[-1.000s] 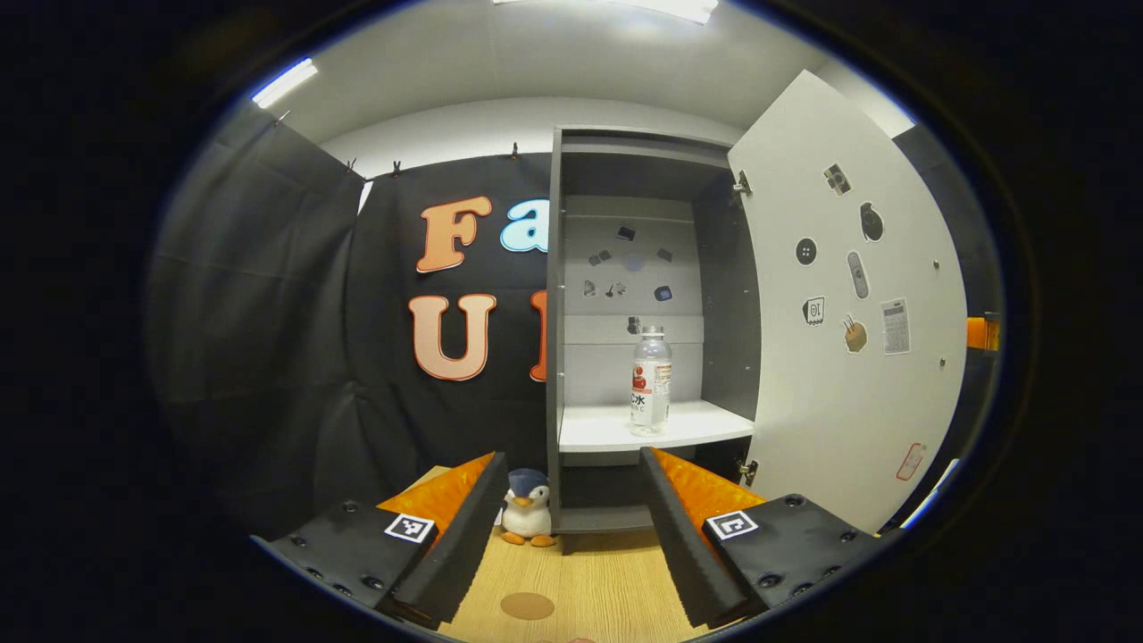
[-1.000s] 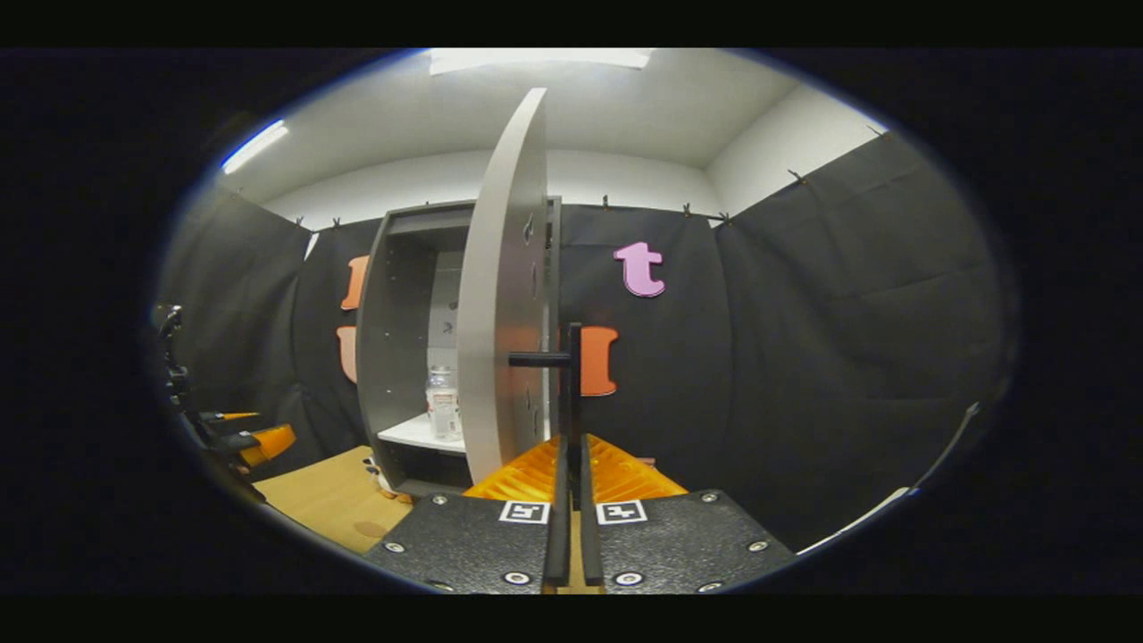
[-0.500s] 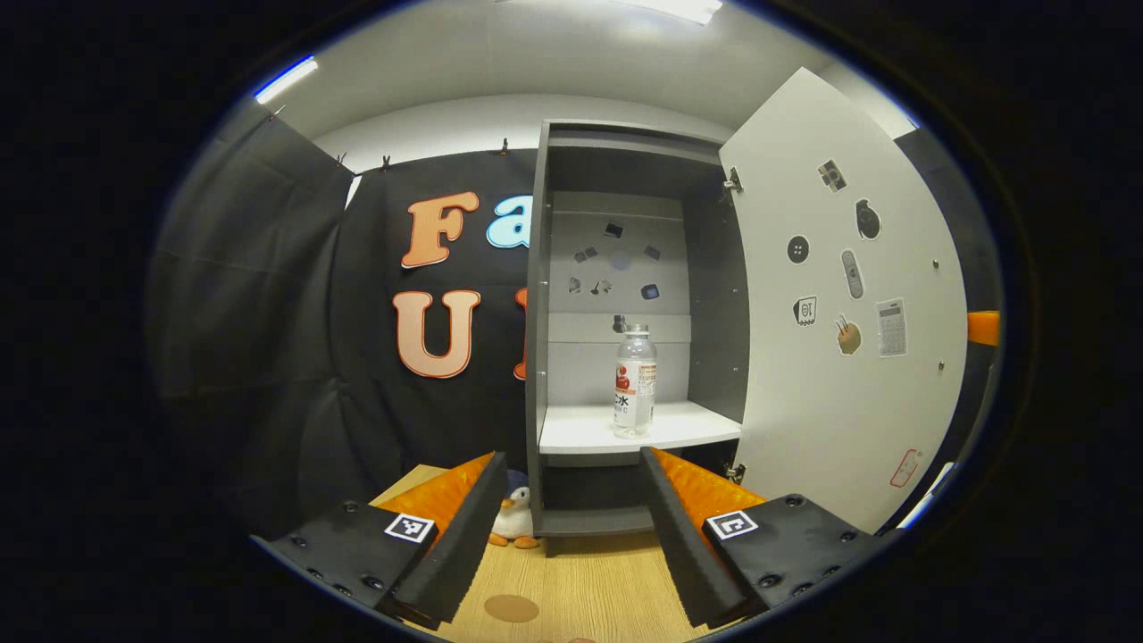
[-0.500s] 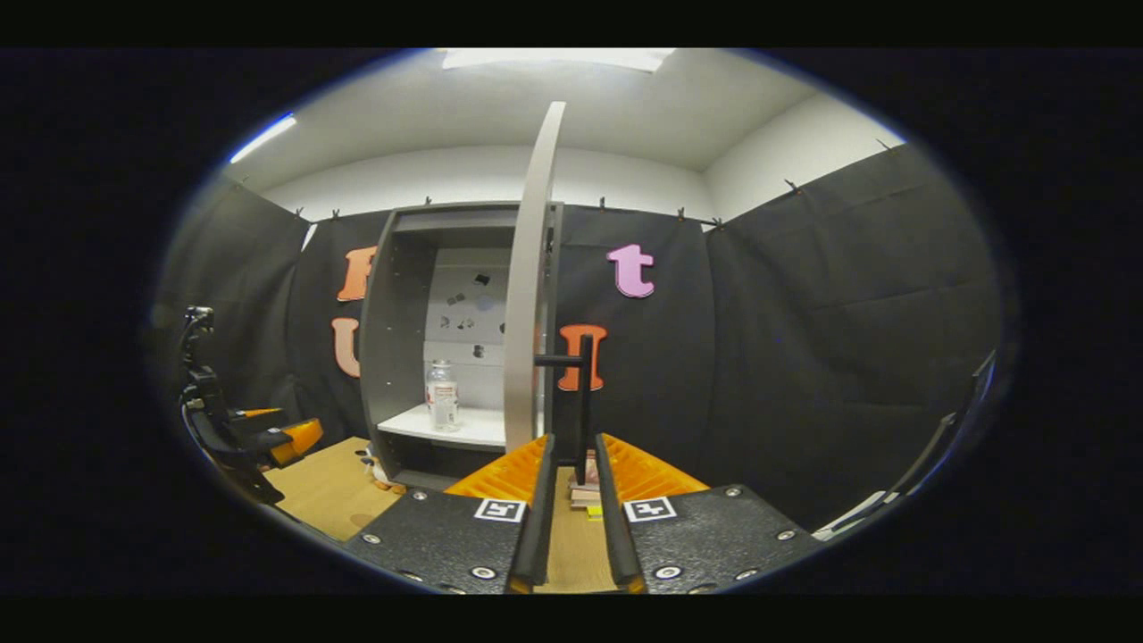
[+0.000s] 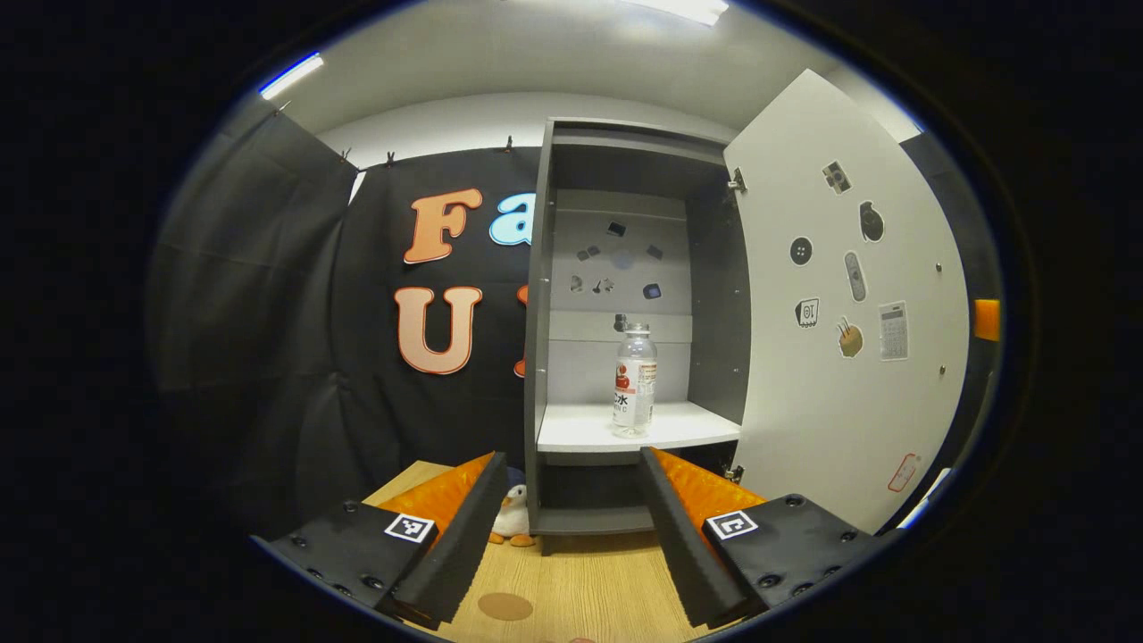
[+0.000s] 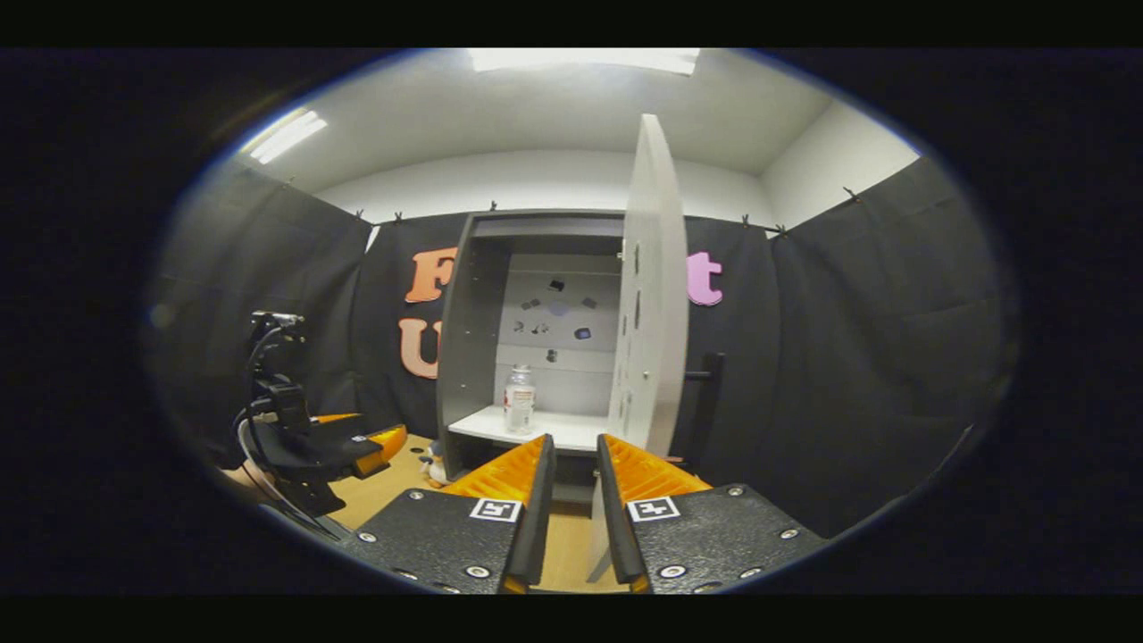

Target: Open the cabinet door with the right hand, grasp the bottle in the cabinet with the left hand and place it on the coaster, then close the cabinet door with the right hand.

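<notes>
The grey cabinet [image 5: 625, 161] stands open, its white door [image 5: 848, 375] swung wide to the right. A clear bottle [image 5: 634, 379] with a red-and-white label stands upright on the white shelf [image 5: 580, 433]. My left gripper [image 5: 571, 527] is open, in front of and below the shelf, well short of the bottle. A round brown coaster [image 5: 504, 606] lies on the wooden table just below it. In the right gripper view the door [image 6: 647, 295] is nearly edge-on with its dark handle [image 6: 710, 402] to the right. My right gripper [image 6: 574, 446] is open with nothing between its fingers, apart from the handle. The bottle [image 6: 519, 399] shows there too.
A toy penguin [image 5: 513, 518] sits on the wooden table [image 5: 589, 580] at the cabinet's lower left corner. Black cloth walls close in the booth on all sides. In the right gripper view the left gripper [image 6: 357, 442] is held at the far left, over the table.
The right gripper has let go of the door handle, opened a little and swung left, so the handle now sits off to its right. The door stays wide open. The left gripper barely moved.
</notes>
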`<action>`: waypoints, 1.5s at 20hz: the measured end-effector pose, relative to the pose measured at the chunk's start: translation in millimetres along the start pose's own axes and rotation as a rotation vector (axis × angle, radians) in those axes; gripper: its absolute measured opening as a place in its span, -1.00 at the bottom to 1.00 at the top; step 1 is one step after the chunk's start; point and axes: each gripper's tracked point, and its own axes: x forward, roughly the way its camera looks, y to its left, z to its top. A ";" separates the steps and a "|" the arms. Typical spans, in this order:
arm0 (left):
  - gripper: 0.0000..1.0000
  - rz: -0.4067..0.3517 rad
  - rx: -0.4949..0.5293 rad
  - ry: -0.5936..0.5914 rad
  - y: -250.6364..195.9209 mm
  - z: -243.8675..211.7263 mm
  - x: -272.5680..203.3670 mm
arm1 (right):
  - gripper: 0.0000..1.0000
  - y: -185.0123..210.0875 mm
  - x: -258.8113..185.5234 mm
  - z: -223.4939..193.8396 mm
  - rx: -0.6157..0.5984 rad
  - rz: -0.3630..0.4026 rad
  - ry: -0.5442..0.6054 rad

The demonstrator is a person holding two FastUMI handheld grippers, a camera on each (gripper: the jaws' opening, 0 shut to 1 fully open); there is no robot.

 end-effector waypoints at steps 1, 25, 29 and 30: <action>0.89 0.002 0.004 0.001 3.0 -0.2 2.7 | -0.46 9.2 10.5 -2.5 0.003 0.010 0.002; 0.90 -0.321 -0.003 0.009 -27.5 -13.0 179.7 | 0.50 47.3 176.7 -52.2 0.026 -0.270 0.027; 0.90 -0.410 -0.015 -0.019 -55.3 -3.9 204.0 | 0.80 43.5 180.0 -54.4 0.009 -0.308 0.038; 0.90 -0.423 -0.017 -0.024 -60.6 -1.5 212.1 | 0.82 42.1 180.9 -54.8 0.002 -0.318 0.039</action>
